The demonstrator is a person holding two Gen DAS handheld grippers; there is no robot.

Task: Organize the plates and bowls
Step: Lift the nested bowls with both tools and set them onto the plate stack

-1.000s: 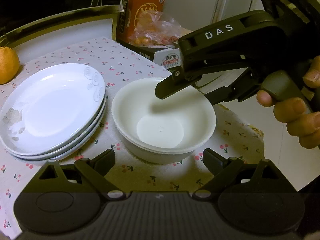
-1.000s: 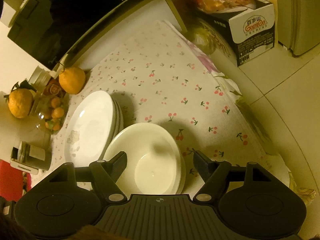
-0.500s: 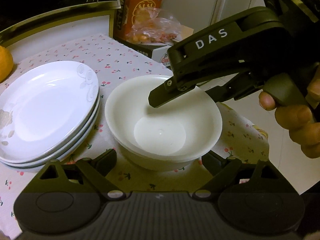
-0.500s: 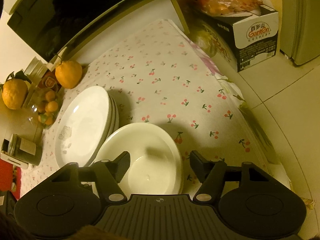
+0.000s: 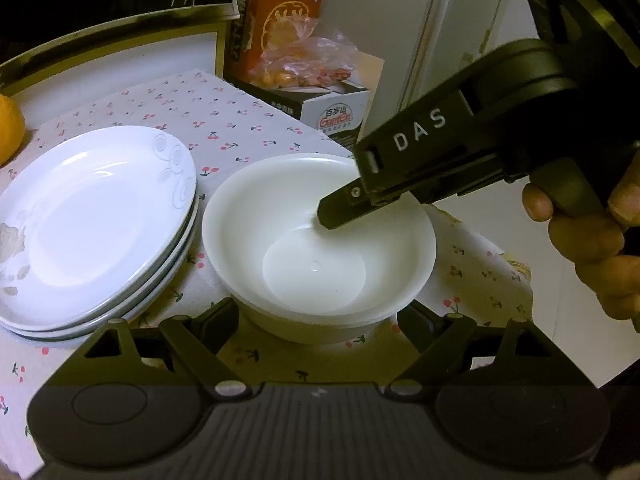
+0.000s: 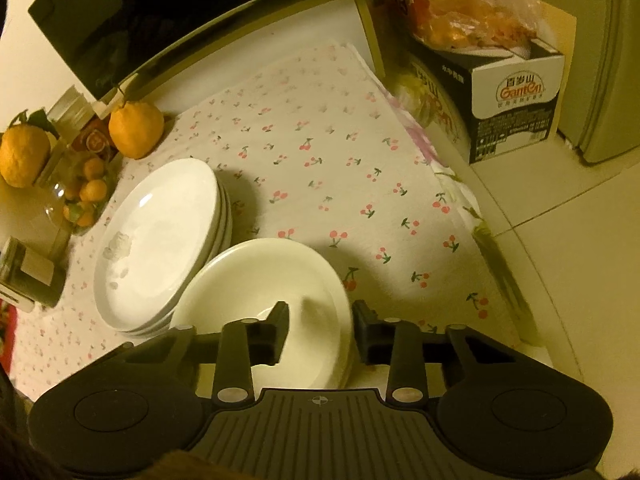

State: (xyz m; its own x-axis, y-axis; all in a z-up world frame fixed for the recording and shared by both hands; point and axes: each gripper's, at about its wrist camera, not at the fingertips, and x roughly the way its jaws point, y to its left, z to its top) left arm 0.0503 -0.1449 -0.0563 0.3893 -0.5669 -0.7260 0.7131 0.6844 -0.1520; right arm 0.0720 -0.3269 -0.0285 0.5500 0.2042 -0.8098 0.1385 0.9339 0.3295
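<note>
A stack of white bowls (image 5: 316,248) sits on the cherry-print tablecloth (image 5: 224,116), beside a stack of white plates (image 5: 92,220) on its left. My left gripper (image 5: 320,328) is open, its fingers on either side of the bowls' near base. My right gripper (image 6: 320,328) straddles the top bowl's right rim (image 6: 340,300), one finger inside, one outside, jaws narrowed with a gap on each side of the wall. One of its fingers (image 5: 340,210) reaches into the bowl in the left wrist view. The bowls (image 6: 264,300) and plates (image 6: 160,240) also show in the right wrist view.
Two oranges (image 6: 136,128) and a glass jar of small fruit (image 6: 80,196) stand at the table's left. A Ganten box (image 6: 516,108) with a bag of fruit sits on the floor beyond the table's right edge. A dark appliance (image 6: 160,12) stands behind.
My right gripper has dropped onto the bowl's right rim and its jaws have narrowed around the wall. My left gripper has come closer to the bowls.
</note>
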